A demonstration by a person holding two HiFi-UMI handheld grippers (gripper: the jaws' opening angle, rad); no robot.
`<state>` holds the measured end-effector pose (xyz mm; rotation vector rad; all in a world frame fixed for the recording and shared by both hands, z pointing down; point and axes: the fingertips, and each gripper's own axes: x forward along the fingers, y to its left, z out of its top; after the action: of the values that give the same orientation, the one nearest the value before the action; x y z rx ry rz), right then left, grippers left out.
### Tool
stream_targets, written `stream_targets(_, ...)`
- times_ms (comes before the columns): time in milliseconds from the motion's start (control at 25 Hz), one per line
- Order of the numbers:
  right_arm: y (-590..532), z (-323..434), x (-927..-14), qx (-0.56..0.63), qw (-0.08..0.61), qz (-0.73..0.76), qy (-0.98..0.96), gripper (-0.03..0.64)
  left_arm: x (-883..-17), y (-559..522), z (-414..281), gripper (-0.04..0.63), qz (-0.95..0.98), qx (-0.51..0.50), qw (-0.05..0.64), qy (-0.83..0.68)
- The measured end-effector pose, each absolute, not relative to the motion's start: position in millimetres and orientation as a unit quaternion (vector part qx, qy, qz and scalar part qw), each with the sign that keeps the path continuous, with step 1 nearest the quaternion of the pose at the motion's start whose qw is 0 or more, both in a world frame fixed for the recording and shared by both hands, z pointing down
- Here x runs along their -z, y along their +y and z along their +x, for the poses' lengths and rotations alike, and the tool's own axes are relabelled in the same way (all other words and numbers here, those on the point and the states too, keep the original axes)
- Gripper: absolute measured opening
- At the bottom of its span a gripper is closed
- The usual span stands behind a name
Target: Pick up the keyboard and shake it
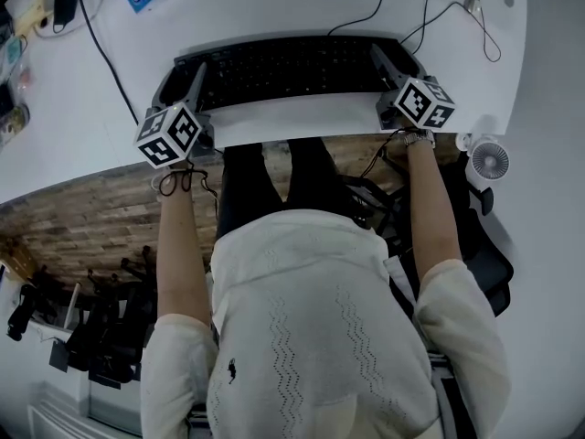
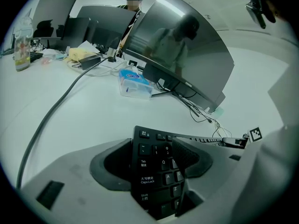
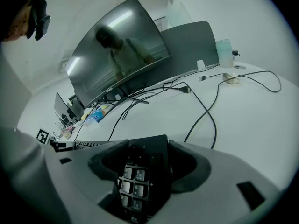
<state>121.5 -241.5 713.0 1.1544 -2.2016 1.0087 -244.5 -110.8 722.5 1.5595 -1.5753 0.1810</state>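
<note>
At upper left of the head view, the left gripper (image 1: pixel 187 85) is being held with its jaws clamped on the left end of the black keyboard (image 1: pixel 292 67). The keyboard is being spanned across the upper middle, over the white desk (image 1: pixel 274 7). At upper right, its other end is being pinched by the right gripper (image 1: pixel 395 67).

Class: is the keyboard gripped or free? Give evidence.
Gripped: jaws of the left gripper and right gripper each close on an end of the keyboard.
</note>
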Motion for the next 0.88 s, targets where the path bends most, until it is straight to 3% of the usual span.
stream_targets(880, -224.4, 113.0, -705.9, -0.343, 0.223, 0.423, -0.809, 0.264, -716.6, -76.9, -244.3, 0.267, 0.596, -0.067, 0.428, -0.677)
